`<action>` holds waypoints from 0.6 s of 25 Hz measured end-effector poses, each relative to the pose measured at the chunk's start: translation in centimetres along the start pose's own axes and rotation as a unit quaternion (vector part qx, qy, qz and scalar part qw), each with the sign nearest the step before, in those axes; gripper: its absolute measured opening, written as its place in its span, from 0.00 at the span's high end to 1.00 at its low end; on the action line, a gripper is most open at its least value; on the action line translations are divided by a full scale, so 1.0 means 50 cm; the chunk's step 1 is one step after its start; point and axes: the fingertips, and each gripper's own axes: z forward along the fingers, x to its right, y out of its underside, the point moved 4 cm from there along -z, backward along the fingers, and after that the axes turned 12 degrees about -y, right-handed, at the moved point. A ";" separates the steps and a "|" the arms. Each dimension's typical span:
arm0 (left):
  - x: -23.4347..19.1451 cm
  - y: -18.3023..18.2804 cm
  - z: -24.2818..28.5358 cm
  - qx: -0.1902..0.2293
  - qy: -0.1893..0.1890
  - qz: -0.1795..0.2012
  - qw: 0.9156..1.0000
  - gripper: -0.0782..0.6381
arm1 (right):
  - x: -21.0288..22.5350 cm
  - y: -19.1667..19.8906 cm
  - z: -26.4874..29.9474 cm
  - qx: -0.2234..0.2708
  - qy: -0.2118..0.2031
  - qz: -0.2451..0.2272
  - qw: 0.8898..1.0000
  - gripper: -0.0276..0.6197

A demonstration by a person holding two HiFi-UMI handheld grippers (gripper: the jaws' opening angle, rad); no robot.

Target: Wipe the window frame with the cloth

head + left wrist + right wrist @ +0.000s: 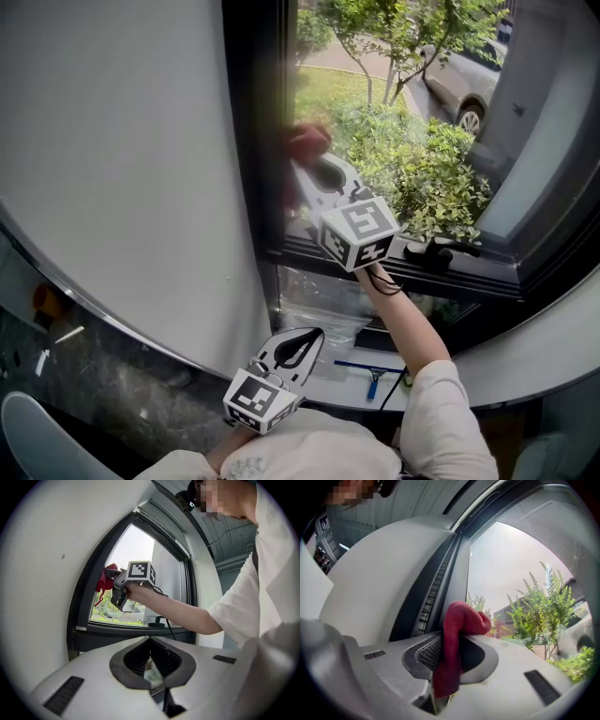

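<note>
- Cloth [457, 634]: clamped in the right claw [449, 663], jaws closed tight on its lower part, a folded bulge standing proud past the tips.
- Held high against the left side of the window, beside the dark upright of the window frame [255, 141]; real contact with the upright hard to confirm, since the head view is blurred there.
- Likely held that way so that soft fabric, not hard jaw, meets the frame, with the bulge serving as the wiping pad.
- Right arm stretched up and forward across the lower rail [412, 267], probably to reach the upper stretch of the upright.
- Left claw [151, 665]: jaws drawn together to a thin slit, gripping nothing; kept low near the body and well apart from the window, seemingly parked out of the wiping arm's way.
- Look of the cloth: deep red, coarse woven texture, thick and soft, doubled over itself into a rounded hump; one loose end hanging down below the jaws in the left gripper view.
- Judged as limp and pliable, apt to mould into the grooves of the frame under light pressure, and apt to slip if only an edge is pinched.
</note>
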 end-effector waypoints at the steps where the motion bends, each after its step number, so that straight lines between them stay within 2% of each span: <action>1: 0.001 0.000 0.000 0.000 0.001 0.000 1.000 0.88 | -0.001 0.003 -0.001 -0.004 -0.002 0.001 1.000 0.84; 15: 0.002 -0.006 -0.002 0.007 -0.005 0.003 1.000 0.88 | -0.017 0.059 -0.010 -0.044 -0.009 0.010 0.999 0.84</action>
